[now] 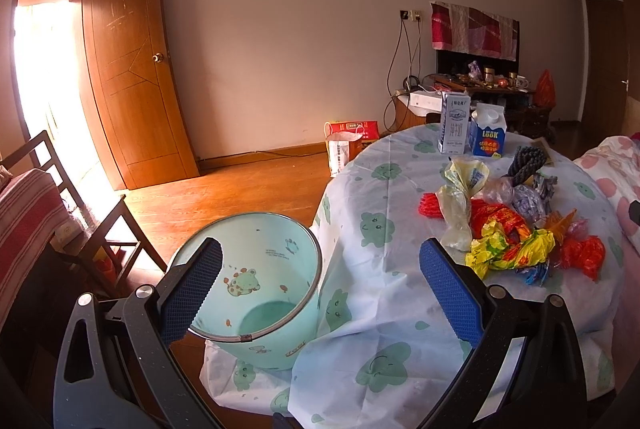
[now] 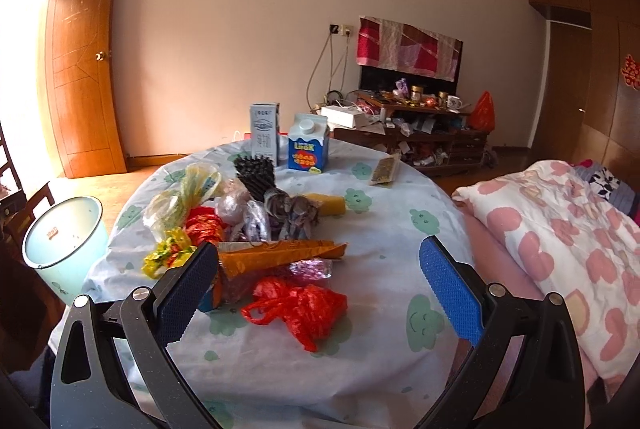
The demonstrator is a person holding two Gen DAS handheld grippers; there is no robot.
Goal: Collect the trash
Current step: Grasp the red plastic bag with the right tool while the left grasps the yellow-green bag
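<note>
Left wrist view: left gripper (image 1: 320,289) held with fingers wide apart, gripping nothing. Below and between them, a pale green bin (image 1: 256,293) on the floor, touching the hanging tablecloth (image 1: 384,309); inside seemingly bare, bottom partly hidden by the left finger. On the table, a heap of trash (image 1: 516,225): crumpled wrappers and bags in yellow, red and grey, overlapping too much to count. Behind the heap, a white milk carton (image 1: 454,123) and a blue carton (image 1: 488,133), both upright and side by side. Right wrist view: right gripper (image 2: 320,289) likewise spread wide and holding nothing, above the near edge of the heap. Red plastic bag (image 2: 300,309) between the fingers, an orange wrapper (image 2: 280,253) just behind it, its left end covered by the left finger. Bin far left beside the table, contents hard to make out.
</note>
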